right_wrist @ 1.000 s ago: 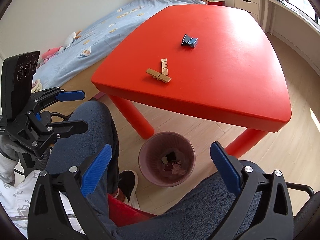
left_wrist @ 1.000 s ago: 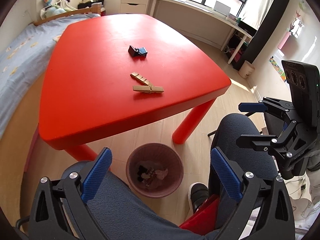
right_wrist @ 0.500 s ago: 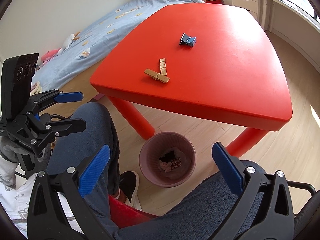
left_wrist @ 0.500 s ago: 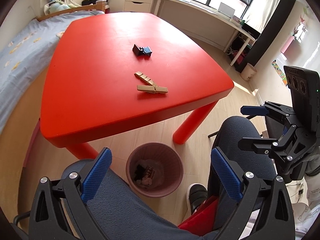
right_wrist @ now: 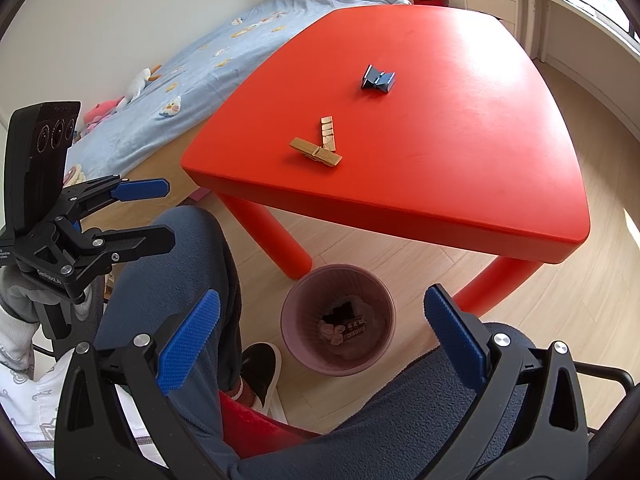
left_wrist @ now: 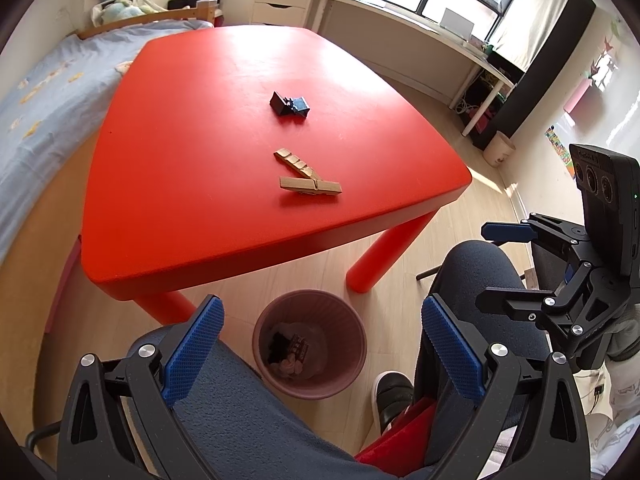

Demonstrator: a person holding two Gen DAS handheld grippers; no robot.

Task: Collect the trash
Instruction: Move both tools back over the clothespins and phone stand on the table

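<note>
Two wooden clothespins (left_wrist: pixel 308 178) (right_wrist: pixel 318 146) lie crossed near the front edge of the red table (left_wrist: pixel 192 184) (right_wrist: pixel 460 152). A dark blue binder clip (left_wrist: pixel 290 105) (right_wrist: pixel 378 79) lies farther back. A pink waste bin (left_wrist: pixel 310 338) (right_wrist: pixel 338 320) with some trash inside stands on the floor below the table's front edge. My left gripper (left_wrist: pixel 320 344) (right_wrist: pixel 154 212) is open and empty above the person's lap. My right gripper (right_wrist: pixel 320 342) (left_wrist: pixel 504 266) is open and empty, level with it.
The person's knees in dark trousers (left_wrist: pixel 472 272) (right_wrist: pixel 168 264) flank the bin. A bed with a blue cover (left_wrist: pixel 36 92) (right_wrist: pixel 192 72) lies left of the table. A white desk (left_wrist: pixel 404 28) and drawers (left_wrist: pixel 280 0) stand at the back. Red table legs (left_wrist: pixel 384 256) stand near the bin.
Both grippers have risen and tilted a little, so the table and bin sit lower in the views. Both stay open. Nothing on the table has moved.
</note>
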